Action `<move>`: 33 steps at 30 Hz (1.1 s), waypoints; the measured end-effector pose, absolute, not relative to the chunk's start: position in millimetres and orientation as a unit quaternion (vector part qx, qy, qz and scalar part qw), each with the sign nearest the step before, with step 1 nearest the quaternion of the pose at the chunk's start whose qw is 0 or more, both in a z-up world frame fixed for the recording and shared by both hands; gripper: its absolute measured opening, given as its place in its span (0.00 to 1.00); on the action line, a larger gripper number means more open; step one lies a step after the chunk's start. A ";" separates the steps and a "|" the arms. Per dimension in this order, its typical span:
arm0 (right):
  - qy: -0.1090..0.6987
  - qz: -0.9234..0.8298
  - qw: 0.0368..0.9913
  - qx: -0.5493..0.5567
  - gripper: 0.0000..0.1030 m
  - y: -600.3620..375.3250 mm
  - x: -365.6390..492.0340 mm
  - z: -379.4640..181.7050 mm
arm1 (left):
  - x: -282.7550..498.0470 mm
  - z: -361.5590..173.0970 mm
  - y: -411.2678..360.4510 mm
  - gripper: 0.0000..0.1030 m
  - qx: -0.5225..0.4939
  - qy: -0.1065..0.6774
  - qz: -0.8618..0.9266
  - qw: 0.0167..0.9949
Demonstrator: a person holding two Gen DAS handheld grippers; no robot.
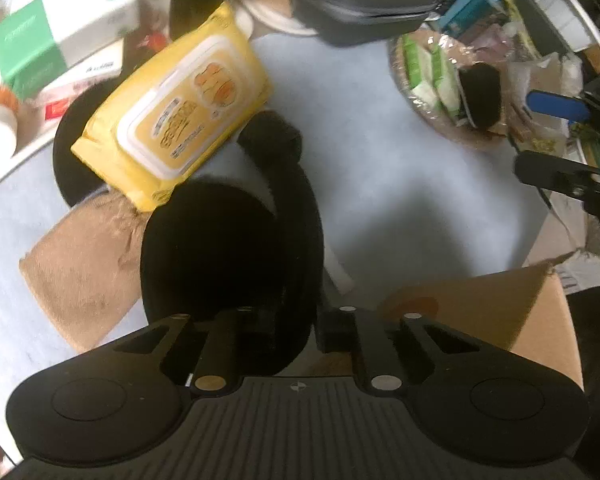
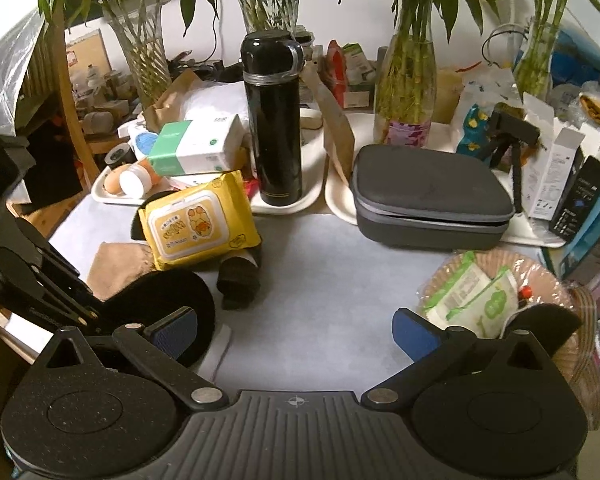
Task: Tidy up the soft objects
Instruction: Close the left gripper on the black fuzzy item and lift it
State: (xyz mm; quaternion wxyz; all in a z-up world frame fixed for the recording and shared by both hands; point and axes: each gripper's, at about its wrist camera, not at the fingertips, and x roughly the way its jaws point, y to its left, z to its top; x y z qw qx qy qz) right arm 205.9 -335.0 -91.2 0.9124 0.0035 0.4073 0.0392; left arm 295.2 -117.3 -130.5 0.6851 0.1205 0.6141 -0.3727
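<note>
My left gripper (image 1: pixel 296 332) is shut on black fuzzy earmuffs (image 1: pixel 228 256), whose band curves up to a second pad (image 1: pixel 272 136). A yellow wet-wipes pack (image 1: pixel 176 108) leans on the earmuffs, over a tan cloth (image 1: pixel 84 276). In the right wrist view the left gripper (image 2: pixel 40 280) is at the left by the earmuff pad (image 2: pixel 172 300), with the wipes pack (image 2: pixel 196 224) behind. My right gripper (image 2: pixel 296 332) is open and empty over the pale table (image 2: pixel 320 280). A wicker basket (image 2: pixel 548 276) at right holds green wipe packs (image 2: pixel 472 300) and a black soft item (image 2: pixel 544 324).
A black flask (image 2: pixel 274 120), a grey zip case (image 2: pixel 432 196) and a green-white tissue box (image 2: pixel 196 148) stand on white trays behind. Glass vases with bamboo (image 2: pixel 404 92) line the back. A cardboard box (image 1: pixel 500 312) lies near the left gripper.
</note>
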 end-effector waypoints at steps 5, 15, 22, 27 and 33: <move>0.396 0.027 0.917 -0.035 1.00 -329.2 202.3 -89.8 | 288.1 -116.1 -113.5 0.10 0.125 0.589 -0.365 0.710; 0.396 0.043 0.916 -0.052 1.00 -317.9 203.6 -87.2 | 275.2 -77.1 -79.7 0.09 0.110 0.524 -0.317 0.783; 0.394 0.099 0.913 -0.026 1.00 -307.5 211.7 -89.6 | 258.8 -53.6 -55.4 0.09 0.095 0.471 -0.287 0.829; 0.389 0.115 0.913 -0.037 1.00 -298.1 222.4 -92.4 | 246.9 -44.7 -37.2 0.09 0.088 0.440 -0.266 0.853; 0.372 0.148 0.915 -0.046 1.00 -291.7 238.9 -97.5 | 234.5 -39.4 -17.2 0.09 0.074 0.416 -0.251 0.871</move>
